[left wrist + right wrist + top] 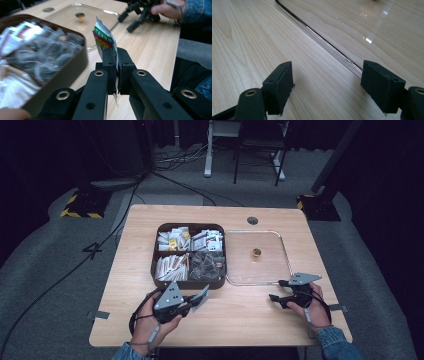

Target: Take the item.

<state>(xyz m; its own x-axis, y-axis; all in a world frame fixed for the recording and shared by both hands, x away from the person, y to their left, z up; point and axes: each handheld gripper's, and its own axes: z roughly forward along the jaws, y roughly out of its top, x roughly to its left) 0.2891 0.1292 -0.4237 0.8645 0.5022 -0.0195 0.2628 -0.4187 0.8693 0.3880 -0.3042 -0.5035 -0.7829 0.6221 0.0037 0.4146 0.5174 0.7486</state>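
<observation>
My left gripper (pixel 194 301) (pixel 117 72) is shut on a small flat sachet (pixel 105 40) (pixel 201 296) with a green, red and yellow label; the sachet stands on edge between the pads and sticks out above them. It hangs just in front of the brown compartment box (pixel 155 270) (pixel 72 67), low over the table. My right gripper (pixel 280 291) (pixel 327 82) rests open on the wood at the front edge of the clear lid (pixel 285 255) (pixel 324 43), with nothing between its jaws. In the left gripper view the right gripper (pixel 136 15) and its hand lie farther off.
The box holds several white packets, paper sticks and dark wrapped pieces in four compartments. The clear lid lies upside down beside it, its small gold knob (pixel 256 252) (pixel 80 16) in the middle. A round cable hole (pixel 252 220) sits near the table's far edge.
</observation>
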